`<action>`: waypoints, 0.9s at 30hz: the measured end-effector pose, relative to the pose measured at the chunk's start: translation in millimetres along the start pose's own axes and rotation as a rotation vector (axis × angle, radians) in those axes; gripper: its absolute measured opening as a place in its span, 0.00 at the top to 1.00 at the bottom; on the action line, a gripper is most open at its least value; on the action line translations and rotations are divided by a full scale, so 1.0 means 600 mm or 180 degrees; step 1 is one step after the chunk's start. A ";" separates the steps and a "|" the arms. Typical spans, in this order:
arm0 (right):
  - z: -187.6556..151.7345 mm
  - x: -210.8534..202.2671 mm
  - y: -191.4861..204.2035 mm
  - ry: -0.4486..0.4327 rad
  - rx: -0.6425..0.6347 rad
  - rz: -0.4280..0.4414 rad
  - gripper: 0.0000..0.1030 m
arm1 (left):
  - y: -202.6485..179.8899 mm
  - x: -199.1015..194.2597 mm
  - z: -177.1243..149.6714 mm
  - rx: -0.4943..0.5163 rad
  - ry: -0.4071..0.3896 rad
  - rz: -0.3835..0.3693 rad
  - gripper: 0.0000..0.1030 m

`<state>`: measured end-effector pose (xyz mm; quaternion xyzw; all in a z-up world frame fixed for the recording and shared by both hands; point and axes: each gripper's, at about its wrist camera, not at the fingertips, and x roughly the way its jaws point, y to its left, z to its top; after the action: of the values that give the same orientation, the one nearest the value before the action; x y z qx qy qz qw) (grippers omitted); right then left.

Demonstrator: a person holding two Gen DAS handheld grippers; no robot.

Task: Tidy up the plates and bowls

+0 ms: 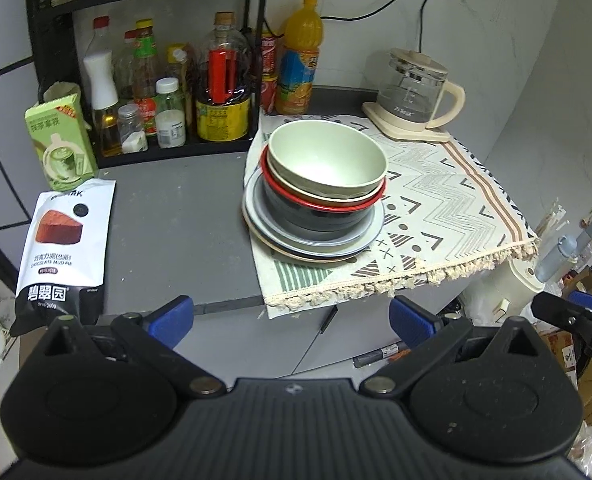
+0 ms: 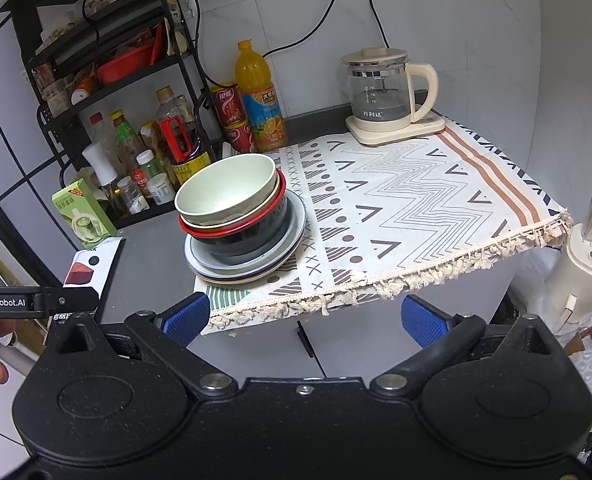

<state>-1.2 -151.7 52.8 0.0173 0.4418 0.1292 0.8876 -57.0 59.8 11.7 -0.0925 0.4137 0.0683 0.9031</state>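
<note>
Crockery sits nested on the patterned fringed cloth [image 1: 448, 200]: pale green bowl [image 1: 326, 160] atop a red-rimmed black bowl [image 1: 316, 214], over stacked grey-blue plates [image 1: 316, 246], probably to save counter space. Left gripper [image 1: 291, 320] and right gripper [image 2: 306, 318] hover near the counter's edge, jaws apart, empty.

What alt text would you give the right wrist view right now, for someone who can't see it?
A stack of dishes, a pale green bowl nested in other bowls on a pile of plates, stands on a patterned cloth near its left edge. The open, empty right gripper hovers short of the counter. A glass kettle stands behind, bottles to the left.
</note>
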 end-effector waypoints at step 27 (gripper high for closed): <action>-0.005 -0.005 0.011 0.0011 -0.0093 0.0074 0.00 | -0.004 -0.012 -0.002 0.0023 0.0014 0.0062 0.00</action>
<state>-6.8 -146.3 54.0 0.0093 0.4411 0.1459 0.8855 -62.0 57.1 16.7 -0.0853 0.4168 0.0754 0.9018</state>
